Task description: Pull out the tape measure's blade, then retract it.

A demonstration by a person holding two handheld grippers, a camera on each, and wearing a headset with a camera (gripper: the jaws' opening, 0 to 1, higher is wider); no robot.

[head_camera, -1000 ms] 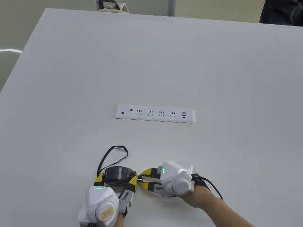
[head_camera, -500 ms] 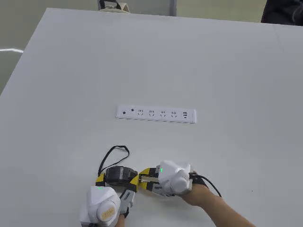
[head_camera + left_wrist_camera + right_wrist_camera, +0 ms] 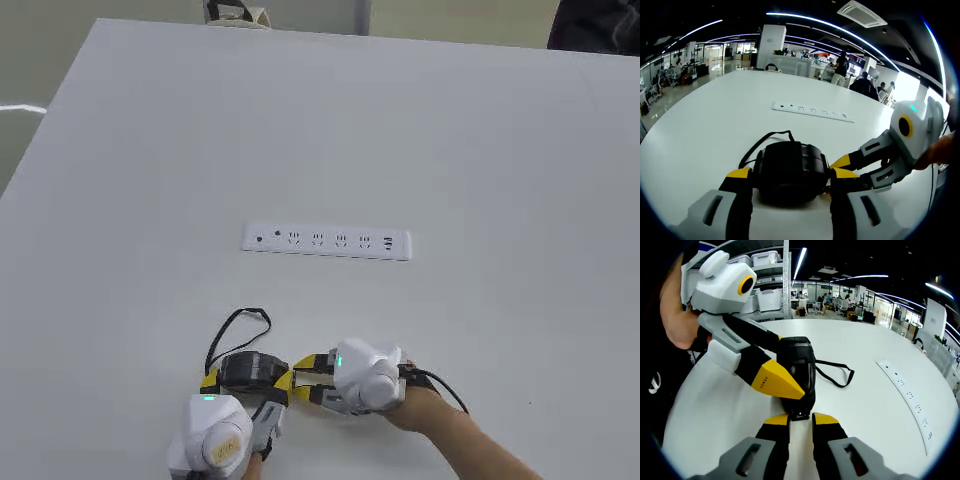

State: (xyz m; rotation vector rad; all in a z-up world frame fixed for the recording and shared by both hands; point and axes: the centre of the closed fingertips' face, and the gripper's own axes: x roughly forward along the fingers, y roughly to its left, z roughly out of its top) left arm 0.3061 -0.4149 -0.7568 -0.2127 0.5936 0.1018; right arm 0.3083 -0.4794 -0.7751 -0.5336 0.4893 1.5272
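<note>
Bright, even overhead light, sharp focus, fisheye bending toward the edges.

The tape measure (image 3: 252, 368), a squat black case with grooved sides, lay flat on the white table (image 3: 450, 150) near its front edge, its blade wound in. Its black wrist strap (image 3: 240, 325) trailed away from the case in a slack loop on the table. The left claw (image 3: 790, 175) clamped the case across its two sides, yellow tips touching it, while the right claw (image 3: 801, 419) had its tips close on either side of the blade mouth; whether they pinched the hook could not be told.
</note>
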